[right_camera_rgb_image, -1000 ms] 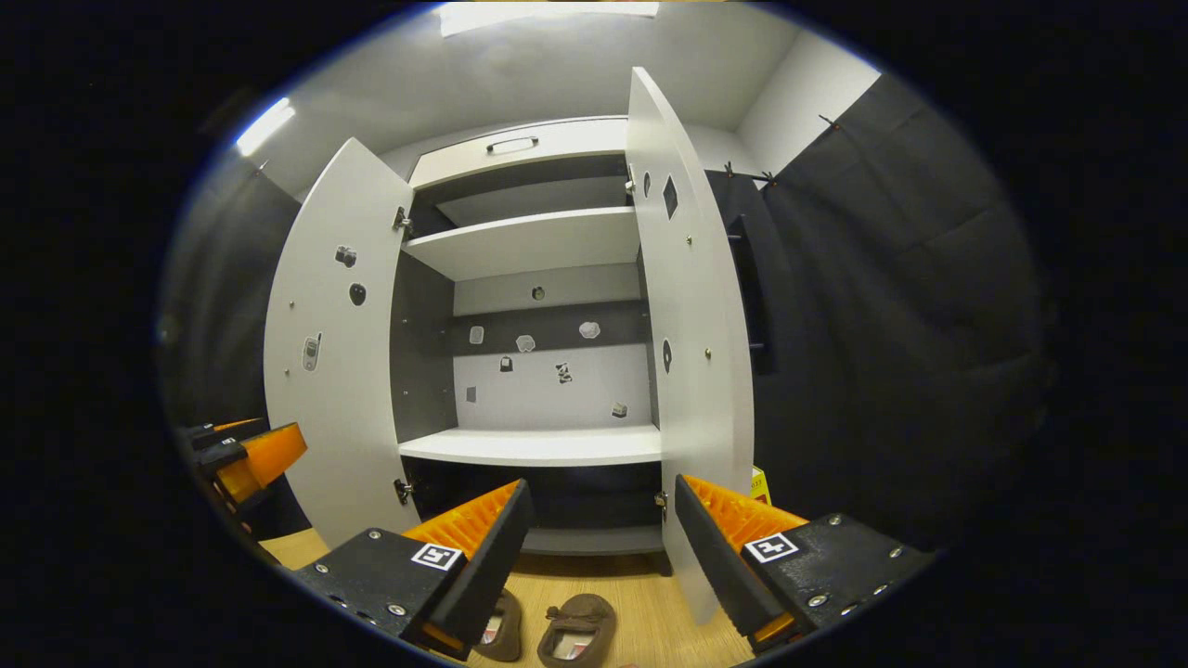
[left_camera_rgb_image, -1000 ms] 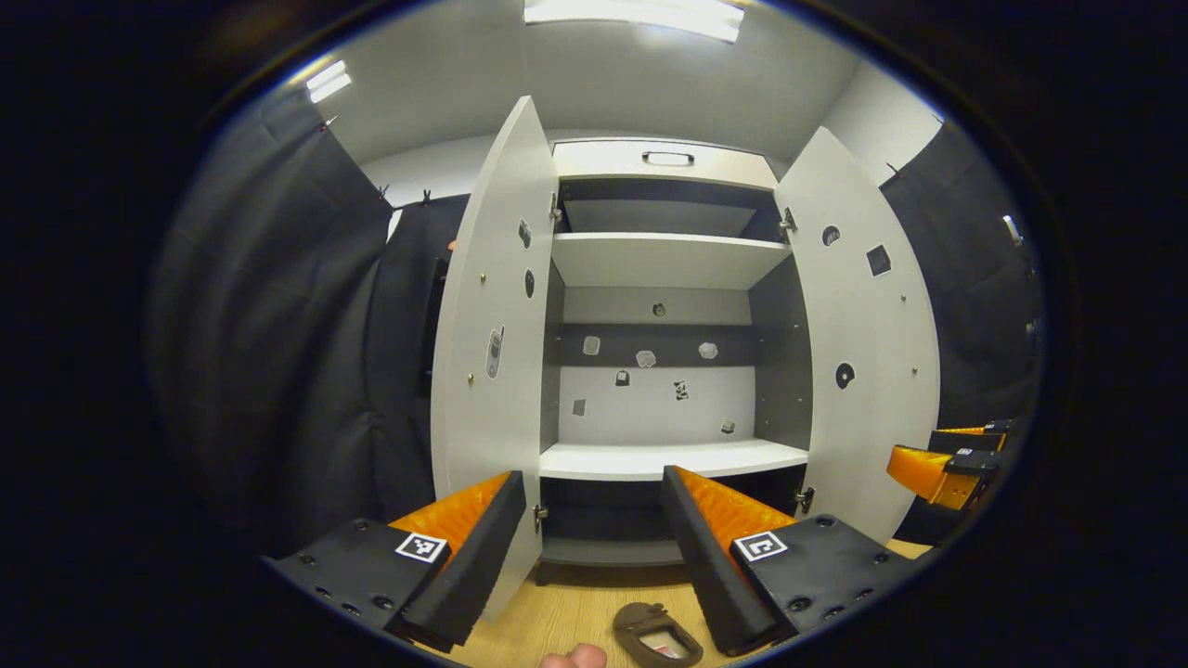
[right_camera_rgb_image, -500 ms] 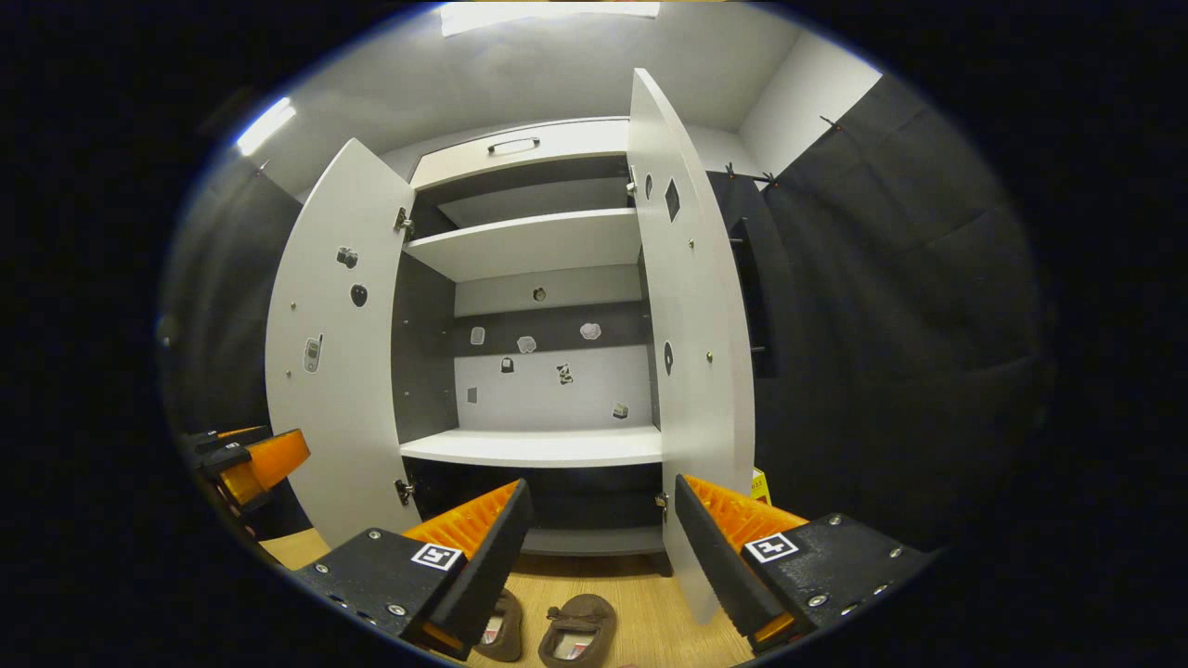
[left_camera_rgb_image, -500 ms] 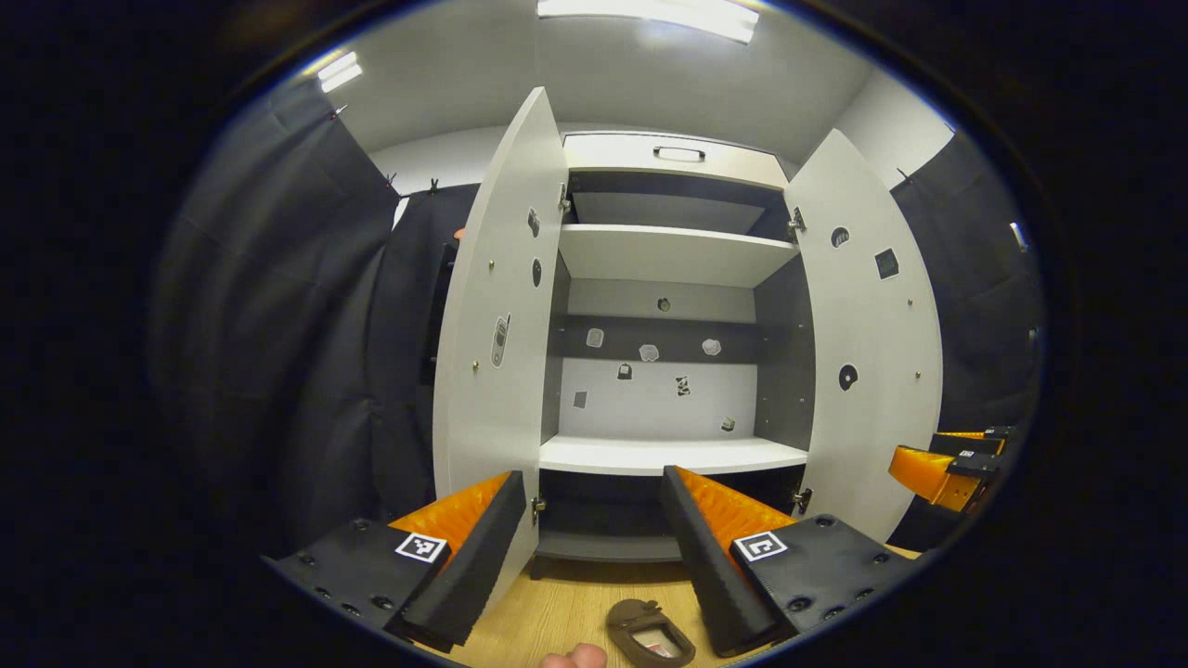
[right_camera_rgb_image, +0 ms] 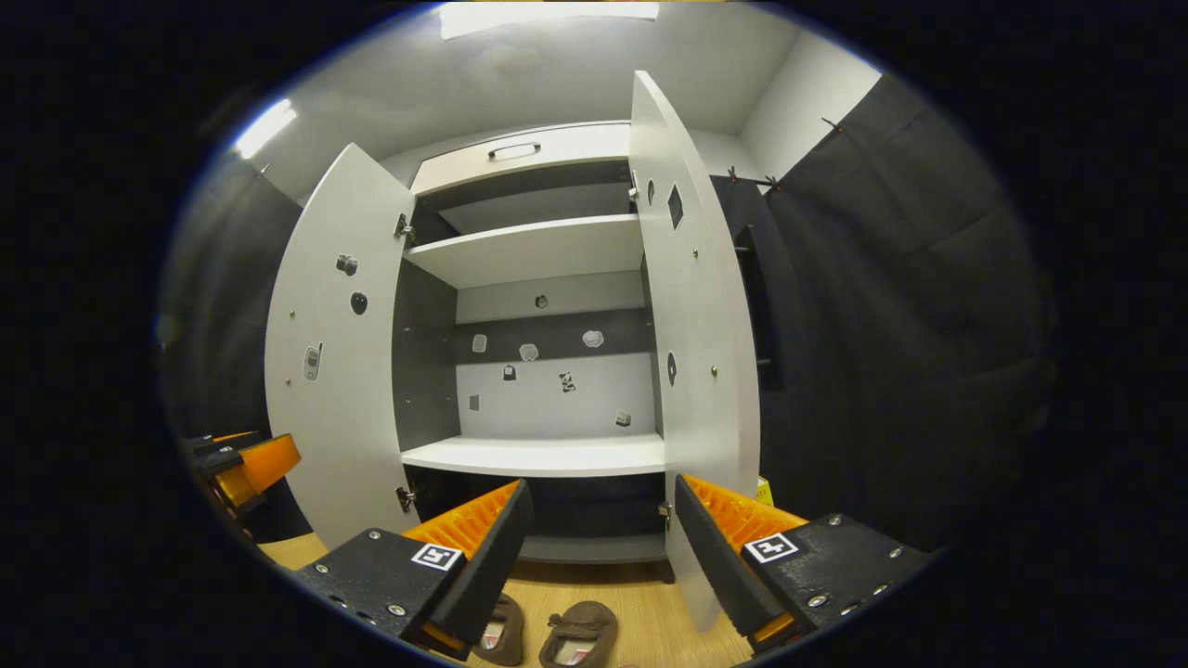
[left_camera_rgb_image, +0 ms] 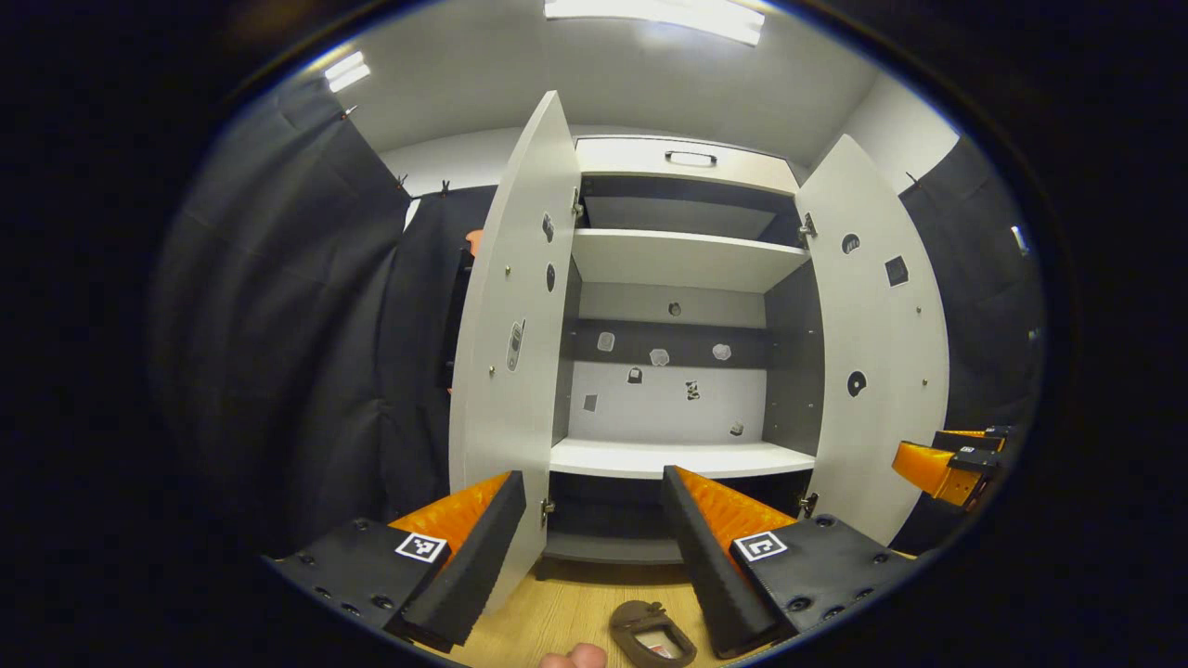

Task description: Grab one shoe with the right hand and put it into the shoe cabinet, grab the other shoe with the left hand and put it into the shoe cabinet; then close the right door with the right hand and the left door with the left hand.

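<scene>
Both jaws stand wide and empty. Right gripper (right_camera_rgb_image: 594, 547) descending to the shoes (right_camera_rgb_image: 577, 634) at frame bottom may strike the right door (right_camera_rgb_image: 696, 371).

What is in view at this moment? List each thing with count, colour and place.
Shoe cabinet: one, white with dark inner panels, straight ahead, shelves bare.
Cabinet doors: two, white, both swung open; left door, right door.
Drawer: one, white with a dark handle, at the cabinet's top.
Shoes: two, brown, side by side on the floor before the cabinet; left shoe, right shoe.
Floor: light wood.
Yellow object: one, low behind the right door, too small to identify.
Fingertip: one, at the bottom edge of the left gripper view.
Left gripper: open, empty.
Right gripper: open, empty, above the shoes.
</scene>
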`<act>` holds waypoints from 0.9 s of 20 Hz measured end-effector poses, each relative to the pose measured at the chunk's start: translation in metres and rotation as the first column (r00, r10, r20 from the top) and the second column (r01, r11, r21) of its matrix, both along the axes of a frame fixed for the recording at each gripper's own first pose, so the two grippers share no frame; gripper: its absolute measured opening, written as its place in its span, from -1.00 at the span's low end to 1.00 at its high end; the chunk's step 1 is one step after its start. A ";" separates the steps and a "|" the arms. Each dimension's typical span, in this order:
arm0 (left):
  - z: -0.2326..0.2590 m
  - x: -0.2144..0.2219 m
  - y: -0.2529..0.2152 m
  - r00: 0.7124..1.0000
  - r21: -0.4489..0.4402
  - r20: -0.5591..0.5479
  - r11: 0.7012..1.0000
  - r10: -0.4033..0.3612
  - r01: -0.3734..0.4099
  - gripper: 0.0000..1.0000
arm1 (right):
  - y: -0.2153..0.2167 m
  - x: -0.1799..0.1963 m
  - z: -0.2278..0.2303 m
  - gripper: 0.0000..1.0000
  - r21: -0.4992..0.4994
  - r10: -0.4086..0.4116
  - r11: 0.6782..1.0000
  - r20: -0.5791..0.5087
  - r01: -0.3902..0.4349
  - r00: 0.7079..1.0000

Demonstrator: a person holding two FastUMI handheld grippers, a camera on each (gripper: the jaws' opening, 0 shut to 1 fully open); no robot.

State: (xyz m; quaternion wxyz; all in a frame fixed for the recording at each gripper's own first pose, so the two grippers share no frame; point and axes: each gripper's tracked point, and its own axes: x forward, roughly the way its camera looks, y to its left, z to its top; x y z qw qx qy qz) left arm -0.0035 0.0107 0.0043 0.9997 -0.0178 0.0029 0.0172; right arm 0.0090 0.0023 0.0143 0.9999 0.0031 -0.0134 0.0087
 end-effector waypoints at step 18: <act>-0.008 -0.012 0.028 0.997 0.014 -0.024 0.997 0.071 -0.071 0.93 | -0.008 0.024 -0.349 0.90 -0.168 -0.026 0.977 -0.700 -0.129 0.714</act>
